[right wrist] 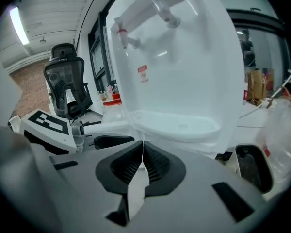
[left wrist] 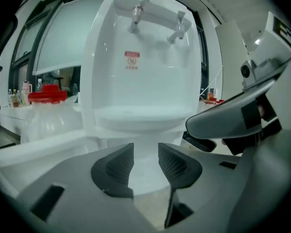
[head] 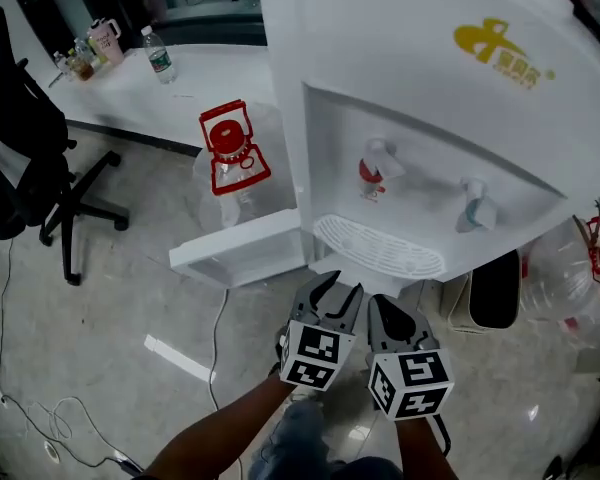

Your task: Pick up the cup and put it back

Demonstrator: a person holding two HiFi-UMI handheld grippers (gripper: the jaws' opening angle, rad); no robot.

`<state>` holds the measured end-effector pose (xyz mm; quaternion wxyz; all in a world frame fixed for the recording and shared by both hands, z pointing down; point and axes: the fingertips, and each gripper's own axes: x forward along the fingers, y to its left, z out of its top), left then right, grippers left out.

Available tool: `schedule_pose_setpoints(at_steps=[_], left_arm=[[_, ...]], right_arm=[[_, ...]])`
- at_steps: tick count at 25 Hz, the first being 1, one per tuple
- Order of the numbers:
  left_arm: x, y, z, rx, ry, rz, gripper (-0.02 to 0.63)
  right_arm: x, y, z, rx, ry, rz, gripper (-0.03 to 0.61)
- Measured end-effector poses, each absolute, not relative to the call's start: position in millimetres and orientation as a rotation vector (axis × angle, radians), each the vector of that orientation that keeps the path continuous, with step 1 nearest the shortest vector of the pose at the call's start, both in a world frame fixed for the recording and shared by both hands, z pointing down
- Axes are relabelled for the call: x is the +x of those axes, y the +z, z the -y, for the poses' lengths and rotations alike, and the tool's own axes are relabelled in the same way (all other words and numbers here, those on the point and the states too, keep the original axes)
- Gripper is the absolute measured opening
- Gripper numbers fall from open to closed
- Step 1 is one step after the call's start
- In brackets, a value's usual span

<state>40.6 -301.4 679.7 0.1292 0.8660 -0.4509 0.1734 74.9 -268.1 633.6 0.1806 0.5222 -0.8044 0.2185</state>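
A white water dispenser (head: 430,118) stands just ahead of the left gripper (head: 332,290) and the right gripper (head: 395,316). Its drip tray (head: 380,248) is right in front of their tips, with a red tap (head: 376,168) and a blue tap (head: 474,208) above it. Ahead and left of the left gripper is a clear water jug (head: 228,183) with a red cap (head: 225,136) — farther left, a black office chair (head: 20,148) and a white desk (head: 210,78) carrying a small bottle (head: 159,56). Right of the right gripper sit a dark bin (head: 495,290) and a second jug (head: 570,268). A white cable (head: 40,413) trails over the floor far to the left.
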Motion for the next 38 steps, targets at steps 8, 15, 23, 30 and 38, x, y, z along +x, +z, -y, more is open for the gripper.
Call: schedule_pose_setpoints(at_steps=[8, 15, 23, 30, 38], left_arm=[[40.8, 538.2, 275.2, 2.556, 0.471, 1.320, 0.104], [40.6, 413.3, 235.5, 2.559, 0.436, 1.332, 0.057], [43.3, 283.8, 176.4, 2.564, 0.398, 1.361, 0.028], [44.7, 215.8, 126.0, 2.573, 0.378, 1.422, 0.012], [46.4, 197.0, 99.1, 2.551, 0.383, 1.414, 0.011]], right_arm=[[73.2, 505.6, 251.7, 1.496, 0.597, 2.293, 0.021], [73.5, 386.5, 211.2, 1.513, 0.585, 2.303, 0.021], [85.7, 255.9, 159.4, 1.600, 0.572, 2.357, 0.021], [75.6, 202.4, 113.9, 1.556, 0.503, 2.418, 0.020], [80.9, 185.5, 85.0, 1.573, 0.461, 2.423, 0.020]])
